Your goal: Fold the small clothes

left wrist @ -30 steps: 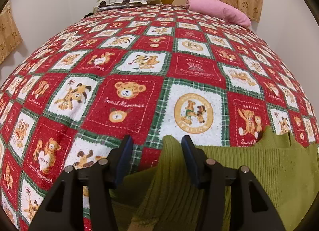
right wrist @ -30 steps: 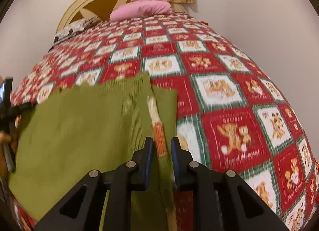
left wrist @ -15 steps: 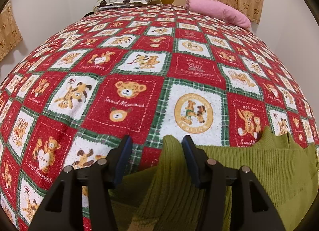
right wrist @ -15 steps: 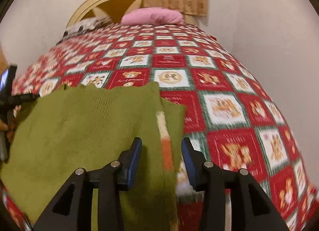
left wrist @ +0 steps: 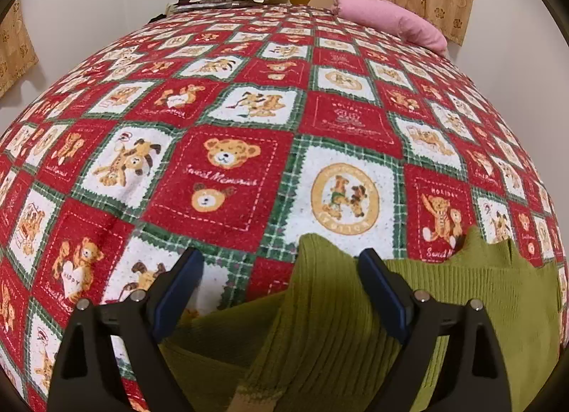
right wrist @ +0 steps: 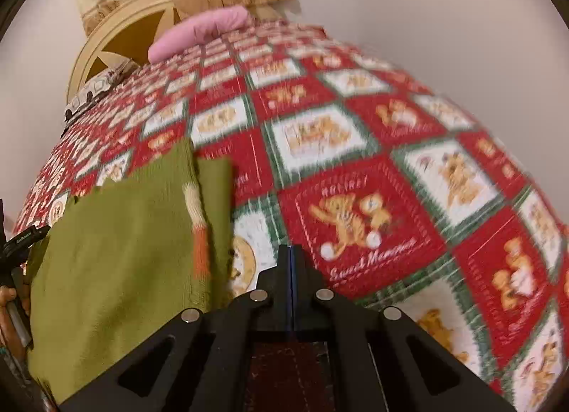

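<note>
The left gripper (left wrist: 281,269) has just been opening and now stands wide, with a raised fold of the olive-green ribbed knit garment (left wrist: 320,323) between its blue pads (left wrist: 380,291) but not pinched, which reads as a release so the cloth can settle. The right gripper (right wrist: 291,262) has just snapped fully closed on nothing, off the garment's right edge, probably clear of the cloth after letting go. The garment (right wrist: 117,262) lies near the bed's front edge on the red, white and green teddy-bear patchwork quilt (left wrist: 231,177), one orange-and-cream striped cuff (right wrist: 197,230) folded inward. A pink pillow (left wrist: 391,20) sits far off by the headboard.
</note>
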A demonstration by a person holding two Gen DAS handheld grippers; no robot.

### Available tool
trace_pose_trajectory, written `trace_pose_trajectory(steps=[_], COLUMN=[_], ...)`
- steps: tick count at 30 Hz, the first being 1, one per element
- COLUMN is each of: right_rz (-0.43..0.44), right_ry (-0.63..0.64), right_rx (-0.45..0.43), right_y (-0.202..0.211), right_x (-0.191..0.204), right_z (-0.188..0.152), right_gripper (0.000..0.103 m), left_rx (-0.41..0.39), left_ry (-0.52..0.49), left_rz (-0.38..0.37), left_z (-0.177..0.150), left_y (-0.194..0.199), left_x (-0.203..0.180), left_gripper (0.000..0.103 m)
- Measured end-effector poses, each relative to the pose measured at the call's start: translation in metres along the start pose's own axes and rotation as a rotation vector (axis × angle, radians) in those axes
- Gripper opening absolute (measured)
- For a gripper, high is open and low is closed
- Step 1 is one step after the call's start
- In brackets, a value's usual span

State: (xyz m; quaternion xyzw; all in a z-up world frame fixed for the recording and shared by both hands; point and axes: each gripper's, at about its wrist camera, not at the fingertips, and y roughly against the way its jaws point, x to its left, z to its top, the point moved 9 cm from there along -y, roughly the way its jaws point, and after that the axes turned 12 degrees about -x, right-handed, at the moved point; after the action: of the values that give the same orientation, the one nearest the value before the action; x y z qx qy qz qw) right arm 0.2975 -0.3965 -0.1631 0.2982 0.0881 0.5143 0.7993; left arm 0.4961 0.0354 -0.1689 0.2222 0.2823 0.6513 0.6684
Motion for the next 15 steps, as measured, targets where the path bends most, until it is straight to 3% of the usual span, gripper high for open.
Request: trace_pose_trajectory(steps=[4, 10, 13, 15], right_rz=[0.078, 0.185, 0.133, 0.158], right_ry=[0.054, 0.195, 0.250, 0.226], right_rx=[-0.091, -0.059, 0.008, -0.027], right_y=[0.028, 0.031, 0.008, 0.007], right_x=[0.044, 0.120, 0.119, 0.114], right_z=[0.015, -0.006, -0.029, -0.034], right_gripper=[0.000, 0.000, 0.000, 0.000], left_rx=[-0.021, -0.026, -0.002, -0.042], left_ry=[0.042, 0.149, 0.099, 0.083], left_rz=[-0.002, -0.067, -0.076, -0.041], left_z=[0.001, -0.003, -0.005, -0.002], left_y=[0.004, 0.017, 0.034, 0.056], left_x=[0.008, 0.026, 0.038, 0.057], left_gripper=[0.092, 0.092, 0.092, 0.092])
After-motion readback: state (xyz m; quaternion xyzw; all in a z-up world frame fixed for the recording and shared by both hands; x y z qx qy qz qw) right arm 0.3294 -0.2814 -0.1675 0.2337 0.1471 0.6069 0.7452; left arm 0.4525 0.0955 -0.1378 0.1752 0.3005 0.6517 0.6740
